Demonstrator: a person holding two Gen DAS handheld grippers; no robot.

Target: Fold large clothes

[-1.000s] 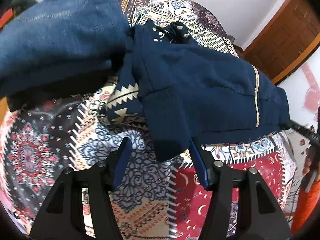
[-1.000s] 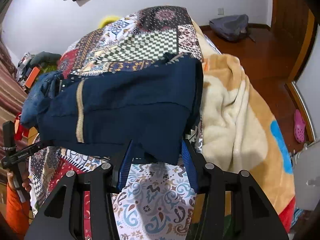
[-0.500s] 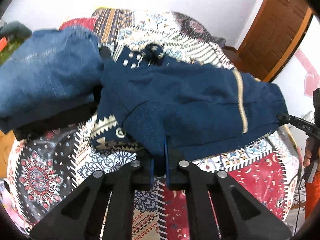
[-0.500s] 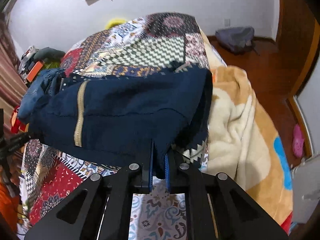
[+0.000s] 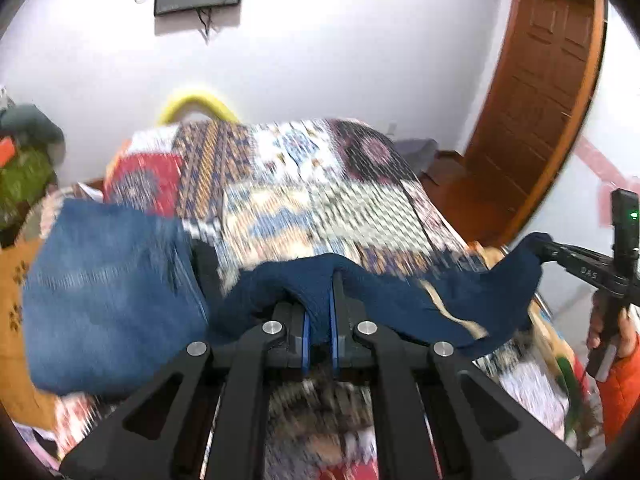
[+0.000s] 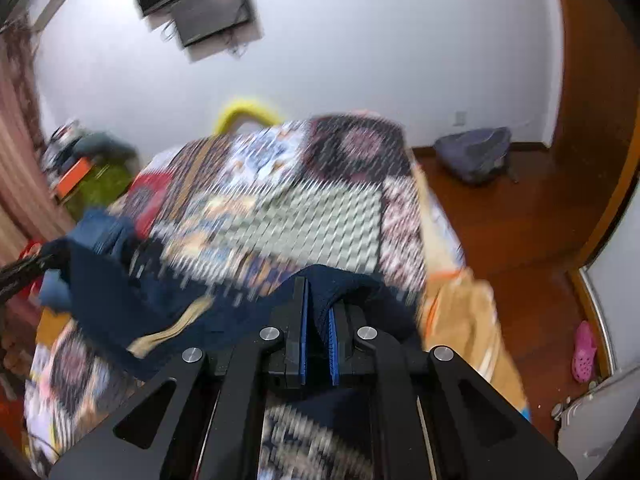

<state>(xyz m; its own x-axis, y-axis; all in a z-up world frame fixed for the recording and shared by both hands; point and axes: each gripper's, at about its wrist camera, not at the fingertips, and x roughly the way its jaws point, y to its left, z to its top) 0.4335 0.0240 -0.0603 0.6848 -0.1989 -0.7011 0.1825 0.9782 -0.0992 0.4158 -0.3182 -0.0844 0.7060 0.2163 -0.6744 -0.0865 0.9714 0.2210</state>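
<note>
A navy garment [image 5: 400, 300] with a gold stripe hangs stretched between my two grippers above the patchwork bedspread [image 5: 320, 200]. My left gripper [image 5: 319, 320] is shut on one bunched end of it. My right gripper [image 6: 318, 320] is shut on the other end [image 6: 336, 284]; the same gripper shows at the right of the left wrist view [image 5: 548, 248]. The cloth sags in the middle [image 6: 132, 312]. Both views are motion-blurred.
Folded blue jeans [image 5: 108, 300] lie on the bed at the left. A beige blanket [image 6: 468, 320] hangs at the bed's right side. A wooden door [image 5: 540, 100], a grey bag [image 6: 476, 156] and a pink shoe [image 6: 584, 352] on the floor stand to the right.
Both grippers closed on the garment's lower corners, then lifted it off the bed and swung upward. The views now face the far wall.
</note>
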